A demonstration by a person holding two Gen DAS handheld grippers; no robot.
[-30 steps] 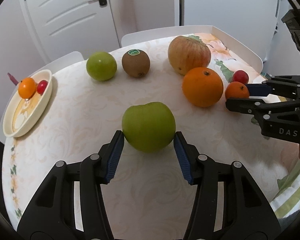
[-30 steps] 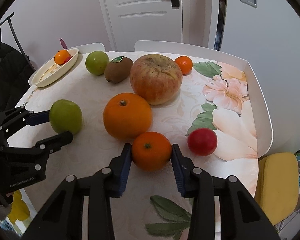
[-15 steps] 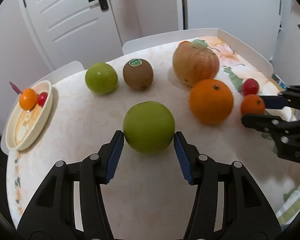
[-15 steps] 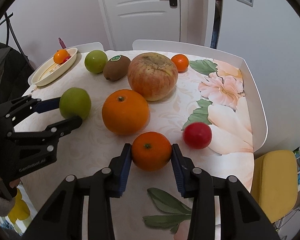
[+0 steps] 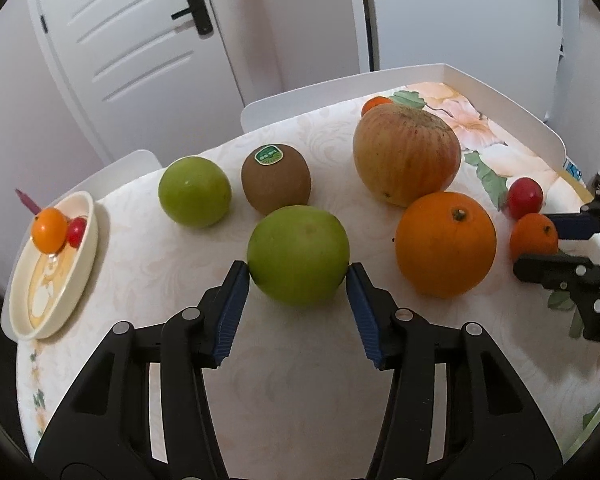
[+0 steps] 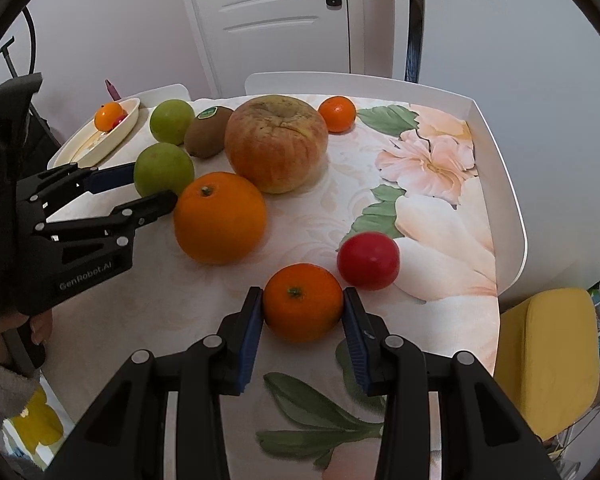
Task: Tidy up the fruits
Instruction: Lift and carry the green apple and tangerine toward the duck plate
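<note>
My left gripper (image 5: 298, 276) is shut on a green apple (image 5: 298, 254), held above the table; it shows in the right wrist view (image 6: 156, 184) with the apple (image 6: 162, 168). My right gripper (image 6: 303, 308) is shut on a small mandarin (image 6: 303, 300), which also shows in the left wrist view (image 5: 534, 236). On the table are a big orange (image 5: 446, 244), a large red-yellow apple (image 5: 406, 160), a kiwi (image 5: 276, 178), a second green apple (image 5: 194, 192), a red tomato (image 6: 368, 260) and another mandarin (image 6: 337, 114).
A cream dish (image 5: 82, 264) at the left edge holds a small orange fruit (image 5: 49, 229) and a red one (image 5: 76, 232). White chair backs (image 6: 500, 184) ring the table. A yellow stool (image 6: 548, 360) stands to the right. A white door is behind.
Both grippers have lifted and moved forward with their fruits. The left one carried the green apple toward the kiwi and the other green apple; the right one carried the mandarin past the tomato.
</note>
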